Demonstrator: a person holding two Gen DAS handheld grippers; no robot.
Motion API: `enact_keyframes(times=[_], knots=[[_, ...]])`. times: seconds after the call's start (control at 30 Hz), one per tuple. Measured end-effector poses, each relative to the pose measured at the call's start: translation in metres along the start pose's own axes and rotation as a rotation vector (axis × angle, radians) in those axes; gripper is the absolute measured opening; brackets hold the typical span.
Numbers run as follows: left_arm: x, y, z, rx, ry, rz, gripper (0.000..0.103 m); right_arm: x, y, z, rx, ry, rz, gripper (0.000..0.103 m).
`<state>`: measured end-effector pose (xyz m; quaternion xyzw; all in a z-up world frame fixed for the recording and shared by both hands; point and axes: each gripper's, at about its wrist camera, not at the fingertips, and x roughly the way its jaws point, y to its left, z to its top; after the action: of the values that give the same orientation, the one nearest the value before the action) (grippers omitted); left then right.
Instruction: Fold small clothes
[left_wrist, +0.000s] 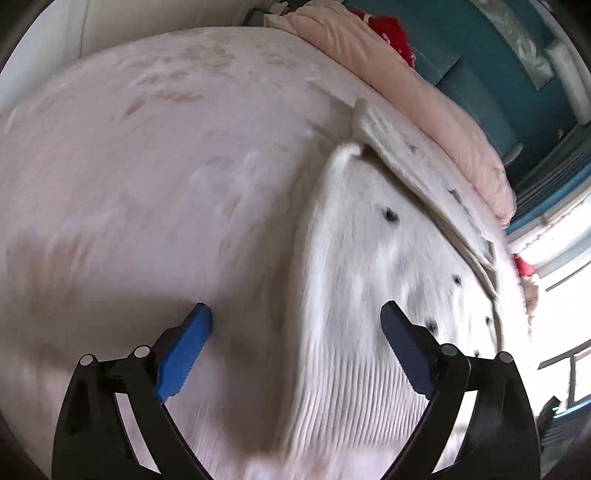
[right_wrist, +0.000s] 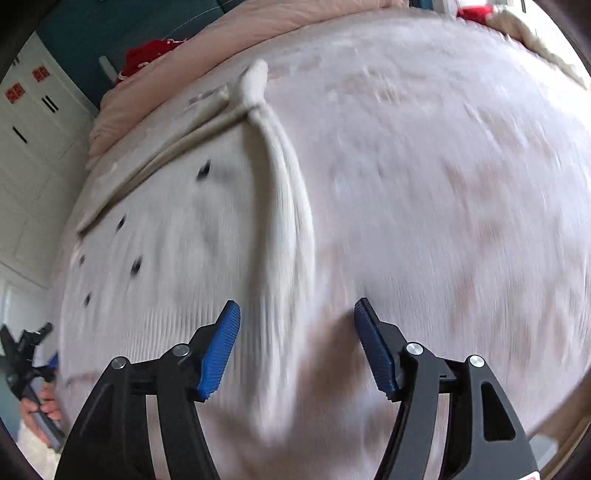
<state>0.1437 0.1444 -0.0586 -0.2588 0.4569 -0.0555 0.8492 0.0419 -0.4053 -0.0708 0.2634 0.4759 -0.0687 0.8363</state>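
A white sweater (left_wrist: 373, 258) with small dark dots lies flat on the bed (left_wrist: 147, 166). The bed has a pale pink sheet with a faint pattern. The sweater is near the side edge of the bed, and its ribbed hem is on the side closest to the cameras. One long sleeve (right_wrist: 284, 192) runs along the sweater's edge and ends in a cuff that points toward the far edge of the bed.

The left gripper (left_wrist: 295, 317) hangs low over the hem. Its blue fingers (left_wrist: 184, 350) are wide apart and hold nothing. One finger is over the bare sheet and the other is over the sweater, so the sweater's edge sits in the gap.

The right gripper (right_wrist: 297, 314) is also low over the bed. Its fingers (right_wrist: 221, 350) are wide apart too, with nothing between them but the end of the sleeve lying below. One finger is over the sweater and the other is over the sheet.

Both pictures are blurry, so I cannot tell if any finger touches the cloth.

A pink blanket (left_wrist: 388, 74) is bunched along the far edge of the bed. Something red (left_wrist: 395, 33) lies past it. A folded pale cloth (left_wrist: 413, 170) lies just beside the sweater, between it and the blanket. In the right wrist view, a hand (right_wrist: 40, 406) holds the other gripper at the left edge.
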Motion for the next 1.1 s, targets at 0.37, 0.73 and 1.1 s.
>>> enact_keyframes(times=[0.37, 0.73, 1.1], knots=[[0.014, -0.033, -0.021, -0.058, 0.019, -0.052, 0.047, 0.026, 0.034, 0.007, 0.055, -0.015, 0.091, 0.011], [-0.079, -0.038, -0.016, -0.016, 0.016, -0.084, 0.006, -0.08, 0.044, 0.006, 0.012, -0.034, 0.185, 0.009], [-0.192, -0.005, -0.148, 0.19, 0.296, -0.033, 0.006, -0.158, 0.014, -0.141, -0.33, 0.369, 0.112, 0.009]])
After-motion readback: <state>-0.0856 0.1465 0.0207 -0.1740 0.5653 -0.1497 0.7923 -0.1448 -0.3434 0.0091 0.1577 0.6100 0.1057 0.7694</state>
